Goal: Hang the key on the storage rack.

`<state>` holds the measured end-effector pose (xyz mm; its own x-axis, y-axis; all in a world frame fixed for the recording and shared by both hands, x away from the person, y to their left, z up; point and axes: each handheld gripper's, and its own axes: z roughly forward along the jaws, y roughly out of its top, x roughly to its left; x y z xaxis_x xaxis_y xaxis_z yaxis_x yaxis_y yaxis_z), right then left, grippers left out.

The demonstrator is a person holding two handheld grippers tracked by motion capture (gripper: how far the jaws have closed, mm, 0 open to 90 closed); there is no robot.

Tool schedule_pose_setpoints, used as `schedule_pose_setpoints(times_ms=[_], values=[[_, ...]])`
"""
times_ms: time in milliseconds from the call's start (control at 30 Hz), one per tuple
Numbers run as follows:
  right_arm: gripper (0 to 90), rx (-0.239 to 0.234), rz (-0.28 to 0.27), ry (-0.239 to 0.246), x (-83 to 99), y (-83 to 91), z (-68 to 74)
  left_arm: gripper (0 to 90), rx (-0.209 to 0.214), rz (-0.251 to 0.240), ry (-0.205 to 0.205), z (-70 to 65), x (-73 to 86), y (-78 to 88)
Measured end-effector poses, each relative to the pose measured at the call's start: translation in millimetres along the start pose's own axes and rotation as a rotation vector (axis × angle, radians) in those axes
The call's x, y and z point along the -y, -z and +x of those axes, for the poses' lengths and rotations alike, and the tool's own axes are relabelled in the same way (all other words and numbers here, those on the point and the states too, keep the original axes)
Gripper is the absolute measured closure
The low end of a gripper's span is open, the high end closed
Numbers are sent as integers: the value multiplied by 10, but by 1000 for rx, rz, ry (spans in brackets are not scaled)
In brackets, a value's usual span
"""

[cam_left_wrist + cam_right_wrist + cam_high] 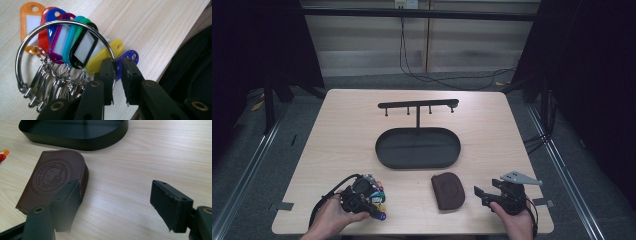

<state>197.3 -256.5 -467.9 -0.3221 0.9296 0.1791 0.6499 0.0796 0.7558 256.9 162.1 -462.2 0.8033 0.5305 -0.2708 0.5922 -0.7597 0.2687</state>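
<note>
We see the key ring [371,192] near left, the pouch [448,190] right of it, and the tray [418,147] behind both, seemingly bearing the hook rack [418,105].

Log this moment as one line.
left gripper: shut on key ring | right gripper: open, beside pouch | tray: empty

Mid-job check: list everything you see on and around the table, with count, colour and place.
key ring: one, silver metal, near left part of the table, its wire between the left gripper's jaws
key tags: about nine, orange, red, blue, purple, teal, green, black, yellow, on the ring
pouch: one, brown leather, zipped, embossed round logo, near centre-right, flat
tray: one, black, oval, table centre
hook rack: one, black bar on a post rising from the tray
table: one, light wood
cables: black, on the floor behind
left gripper: black, shut on the key ring
right gripper: black, open, beside the pouch
</note>
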Motion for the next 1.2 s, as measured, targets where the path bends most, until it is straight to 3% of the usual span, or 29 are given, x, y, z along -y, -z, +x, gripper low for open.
schedule_pose_setpoints(times_ms=[333,400,600,733,967,1067,1133,1200], values=[[248,-4,-4,-15,0,-3,-20,857,-31,143,-8,-10,-180,-44],[248,-3,-4,-15,0,-2,-21,860,-23,150,15,2,-199,-52],[248,0,10,-3,-5,-31,1,863,1,200,27,41,-261,-63],[248,1,10,-4,-3,-33,-4,861,56,220,71,127,-293,-75],[248,-1,21,-1,-4,-46,-8,869,80,232,15,145,-289,-66],[248,-2,21,-4,-4,-46,-9,870,75,236,-2,166,-281,-55],[247,0,23,-5,-4,-50,-7,872,58,219,28,159,-273,-44],[248,0,22,-6,-6,-56,-6,872,54,214,30,172,-270,-8]])
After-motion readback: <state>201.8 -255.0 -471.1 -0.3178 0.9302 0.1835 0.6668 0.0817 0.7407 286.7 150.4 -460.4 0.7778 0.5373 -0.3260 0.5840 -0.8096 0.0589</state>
